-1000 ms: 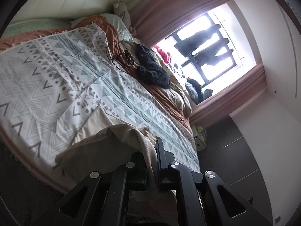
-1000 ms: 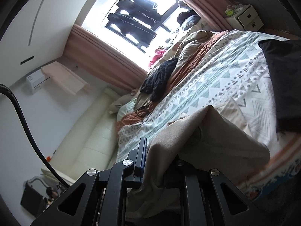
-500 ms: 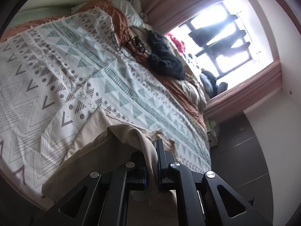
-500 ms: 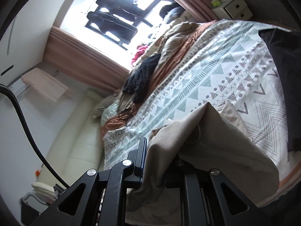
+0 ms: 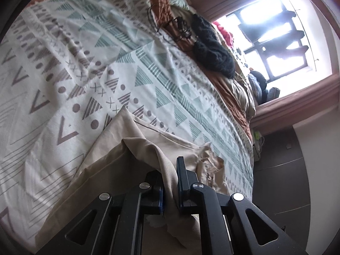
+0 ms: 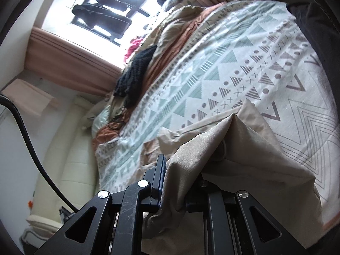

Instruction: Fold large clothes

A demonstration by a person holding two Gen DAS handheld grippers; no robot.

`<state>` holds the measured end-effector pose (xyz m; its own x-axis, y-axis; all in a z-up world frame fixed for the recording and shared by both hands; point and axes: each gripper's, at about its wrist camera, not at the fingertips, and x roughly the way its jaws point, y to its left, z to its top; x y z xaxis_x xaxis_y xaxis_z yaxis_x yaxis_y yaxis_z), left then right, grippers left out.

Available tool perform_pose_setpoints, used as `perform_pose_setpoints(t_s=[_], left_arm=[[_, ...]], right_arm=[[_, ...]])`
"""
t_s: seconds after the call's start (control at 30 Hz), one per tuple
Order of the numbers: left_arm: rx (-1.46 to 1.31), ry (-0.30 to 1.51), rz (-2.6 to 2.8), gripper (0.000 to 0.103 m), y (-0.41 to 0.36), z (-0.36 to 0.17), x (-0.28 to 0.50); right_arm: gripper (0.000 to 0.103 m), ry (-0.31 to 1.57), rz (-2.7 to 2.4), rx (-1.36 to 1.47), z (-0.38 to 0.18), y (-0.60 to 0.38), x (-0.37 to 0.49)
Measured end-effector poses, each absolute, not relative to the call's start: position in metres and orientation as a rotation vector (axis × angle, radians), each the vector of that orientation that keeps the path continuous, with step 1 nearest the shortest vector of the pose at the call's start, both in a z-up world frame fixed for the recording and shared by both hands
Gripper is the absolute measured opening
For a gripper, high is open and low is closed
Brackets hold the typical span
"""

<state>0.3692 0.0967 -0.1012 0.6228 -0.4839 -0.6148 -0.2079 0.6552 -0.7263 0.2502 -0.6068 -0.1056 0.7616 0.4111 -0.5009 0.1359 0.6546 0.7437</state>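
I pinch the beige garment (image 5: 148,155) in my left gripper (image 5: 170,182) and right gripper (image 6: 178,182), half-lifted off the patterned bedspread (image 5: 85,63) (mid-fold); next I'd carry both edges across evenly.

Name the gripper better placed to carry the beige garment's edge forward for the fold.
Neither clearly: left gripper and right gripper both clamp the beige garment, so both should likely move together.

Left gripper (image 5: 170,180) and right gripper (image 6: 176,182) both seemingly clamped tight.
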Motion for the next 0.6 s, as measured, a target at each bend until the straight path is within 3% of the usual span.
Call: perform_pose_setpoints(t_s=[0.13, 0.17, 0.2, 0.23, 0.27, 0.3, 0.37, 0.6], left_arm=[[-0.895, 0.953, -0.178, 0.02, 0.097, -0.123, 0.388], [-0.904, 0.962, -0.174, 0.032, 0.098, -0.127, 0.392], [-0.917, 0.962, -0.172, 0.051, 0.099, -0.131, 0.394], [-0.925, 0.958, -0.167, 0.061, 0.1, -0.132, 0.395], [-0.929, 0.942, -0.165, 0.075, 0.1, -0.131, 0.394], [-0.927, 0.92, -0.174, 0.082, 0.1, -0.129, 0.393], [-0.911, 0.895, -0.194, 0.083, 0.1, -0.124, 0.389], [-0.911, 0.891, -0.156, 0.083, 0.114, -0.117, 0.362]], right_arm=[[0.016, 0.741, 0.145, 0.884, -0.126, -0.61, 0.27], [0.017, 0.751, 0.133, 0.888, -0.131, -0.611, 0.274], [0.021, 0.768, 0.111, 0.891, -0.136, -0.611, 0.279], [0.025, 0.792, 0.095, 0.9, -0.142, -0.612, 0.285], [0.041, 0.804, 0.079, 0.908, -0.146, -0.613, 0.289], [0.064, 0.805, 0.059, 0.908, -0.148, -0.613, 0.29], [0.078, 0.786, 0.018, 0.885, -0.146, -0.614, 0.286], [0.078, 0.787, 0.013, 0.827, -0.132, -0.607, 0.272]])
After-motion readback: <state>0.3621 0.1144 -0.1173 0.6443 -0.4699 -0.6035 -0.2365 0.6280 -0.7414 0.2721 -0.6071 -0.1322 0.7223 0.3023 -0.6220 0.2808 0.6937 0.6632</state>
